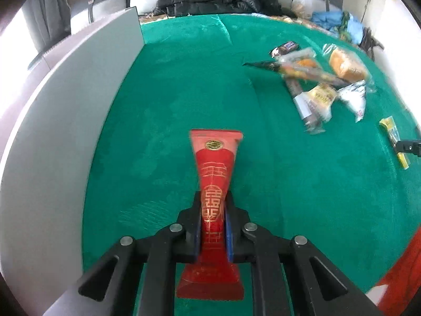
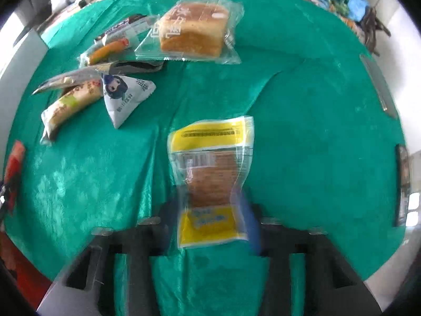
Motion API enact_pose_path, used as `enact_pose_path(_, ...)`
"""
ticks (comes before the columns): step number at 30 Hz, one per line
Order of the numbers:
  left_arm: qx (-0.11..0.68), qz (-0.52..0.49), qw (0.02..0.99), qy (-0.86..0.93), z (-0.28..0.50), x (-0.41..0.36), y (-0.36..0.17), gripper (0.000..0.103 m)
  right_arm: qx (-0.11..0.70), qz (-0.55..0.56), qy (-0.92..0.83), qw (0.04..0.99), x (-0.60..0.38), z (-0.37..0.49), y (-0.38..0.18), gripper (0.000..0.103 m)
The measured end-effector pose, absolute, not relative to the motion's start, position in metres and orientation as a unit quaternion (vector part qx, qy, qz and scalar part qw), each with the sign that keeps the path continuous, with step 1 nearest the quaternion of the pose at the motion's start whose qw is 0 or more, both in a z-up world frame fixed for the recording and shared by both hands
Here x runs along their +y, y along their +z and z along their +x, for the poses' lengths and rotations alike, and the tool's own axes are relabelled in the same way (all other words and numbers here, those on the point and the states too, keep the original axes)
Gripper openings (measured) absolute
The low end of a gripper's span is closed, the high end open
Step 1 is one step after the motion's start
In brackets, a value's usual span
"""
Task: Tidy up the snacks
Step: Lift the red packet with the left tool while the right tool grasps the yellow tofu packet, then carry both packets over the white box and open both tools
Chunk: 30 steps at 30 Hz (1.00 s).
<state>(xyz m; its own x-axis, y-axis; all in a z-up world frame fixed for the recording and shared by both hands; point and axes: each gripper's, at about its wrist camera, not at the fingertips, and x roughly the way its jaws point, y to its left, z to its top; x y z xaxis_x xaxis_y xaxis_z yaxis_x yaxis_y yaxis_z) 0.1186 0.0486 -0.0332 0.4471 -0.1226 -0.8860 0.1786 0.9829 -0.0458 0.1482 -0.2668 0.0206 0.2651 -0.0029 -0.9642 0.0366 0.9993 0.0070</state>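
Left wrist view: red packet (image 1: 214, 184) is pinched at its waist by the left tool (image 1: 213, 218), pads closed on it, held over the green desk (image 1: 184, 92) near the grey panel (image 1: 79, 105), likely for sorting. Right wrist view: yellow-ended cake packet (image 2: 213, 173) sits between the right tool's (image 2: 213, 218) pads, wrapper squeezed inward, so gripped. The remaining snack pile (image 2: 118, 65) lies well apart, unsorted.

Green velvet cloth (image 1: 184, 84) – creased; wrapped snacks (image 1: 315, 79) piled far right, bread packet (image 2: 194, 33) among them.
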Motion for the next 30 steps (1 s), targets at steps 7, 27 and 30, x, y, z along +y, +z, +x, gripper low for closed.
enact_pose_path(7, 0.496, -0.074, 0.857, -0.117, 0.101, 0.069, -0.009, 0.012, 0.583, 0.071, 0.008, 0.809, -0.291, 0.141, 0.053, 0.003)
enact_pose_path(27, 0.504, -0.118, 0.843, -0.146, 0.076, 0.066, -0.015, 0.011, 0.654, -0.02, 0.05, 0.755, -0.371, 0.174, 0.006, 0.034)
enact_pose_path(30, 0.504, -0.12, 0.841, -0.156, 0.074, 0.059, -0.014, 0.011, 0.653, 0.009, 0.036, 0.757, -0.376, 0.167, 0.01, 0.031)
